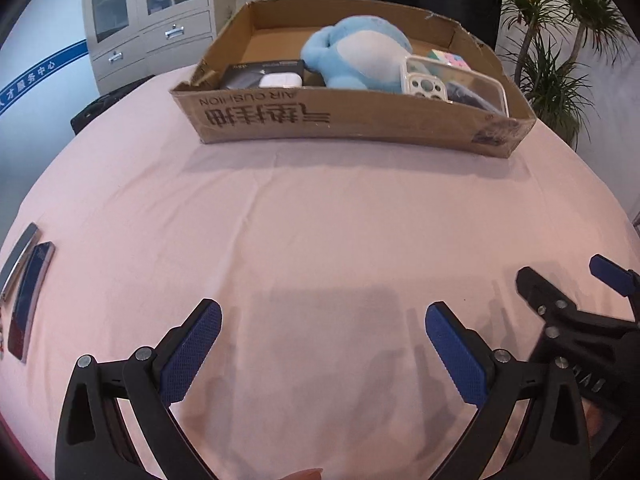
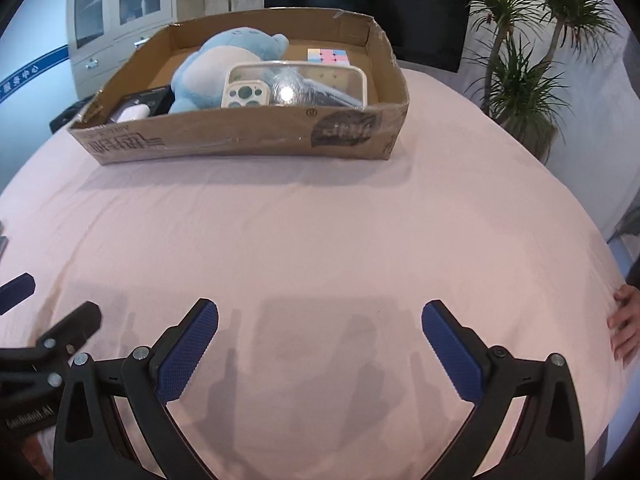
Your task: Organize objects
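Observation:
A shallow cardboard box (image 1: 340,120) (image 2: 240,136) stands at the far side of the pink-covered table (image 1: 320,240). In it lie a blue plush toy (image 1: 360,52) (image 2: 224,60), a clear phone case (image 1: 452,80) (image 2: 296,84), a pastel cube (image 1: 448,58) (image 2: 328,56), a white earbud case (image 1: 280,79) and a black box (image 1: 256,72). My left gripper (image 1: 323,330) is open and empty low over the near table. My right gripper (image 2: 320,328) is open and empty beside it; it also shows at the right of the left wrist view (image 1: 568,280).
Two flat dark devices (image 1: 28,300) lie at the table's left edge. A person's hand (image 2: 626,324) rests on the right edge. Behind the table stand a grey cabinet (image 1: 148,16), a dark screen (image 2: 368,4) and potted plants (image 2: 532,60).

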### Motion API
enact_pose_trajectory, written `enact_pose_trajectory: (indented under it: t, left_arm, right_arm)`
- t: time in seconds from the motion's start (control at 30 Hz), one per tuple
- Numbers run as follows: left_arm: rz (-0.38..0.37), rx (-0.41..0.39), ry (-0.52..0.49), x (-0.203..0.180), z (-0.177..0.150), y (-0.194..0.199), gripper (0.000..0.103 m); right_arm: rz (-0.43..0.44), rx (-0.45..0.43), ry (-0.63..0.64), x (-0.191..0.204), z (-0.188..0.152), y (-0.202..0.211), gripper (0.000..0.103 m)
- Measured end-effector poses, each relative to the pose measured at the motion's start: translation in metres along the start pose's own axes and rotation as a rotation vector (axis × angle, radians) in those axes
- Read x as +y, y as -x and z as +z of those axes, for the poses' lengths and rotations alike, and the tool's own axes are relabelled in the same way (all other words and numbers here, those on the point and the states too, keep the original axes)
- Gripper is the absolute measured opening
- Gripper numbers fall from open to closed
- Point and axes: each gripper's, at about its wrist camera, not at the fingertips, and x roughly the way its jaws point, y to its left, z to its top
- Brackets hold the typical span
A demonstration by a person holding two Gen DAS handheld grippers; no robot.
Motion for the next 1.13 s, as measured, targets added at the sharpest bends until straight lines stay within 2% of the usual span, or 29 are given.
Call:
enact_pose_trajectory:
  t: [0.07,0.13,0.2,0.33,1.13]
  left_arm:
    - [0.016,0.025,0.006,-0.002,0.000,-0.011,0.102]
    - [0.008,0.062,0.004,-0.002,-0.001,-0.019,0.103]
    - [-0.009,0.068,0.002,-0.001,-0.002,-0.026,0.103]
    - [-0.019,0.044,0.003,0.001,0.001,-0.032,0.103]
    - [-0.018,0.046,0.003,0.002,0.001,-0.030,0.103]
  right_arm:
    - [-0.062,0.010,-0.008,0.005,-0.001,-0.008,0.102]
    - [-0.075,0.018,0.012,0.006,-0.001,-0.015,0.102]
    - [-0.046,0.055,0.031,0.005,-0.001,-0.025,0.102]
    - [0.062,0.099,-0.017,-0.006,-0.001,-0.036,0.102]
    - [0.066,0.096,-0.009,-0.006,-0.005,-0.032,0.102]
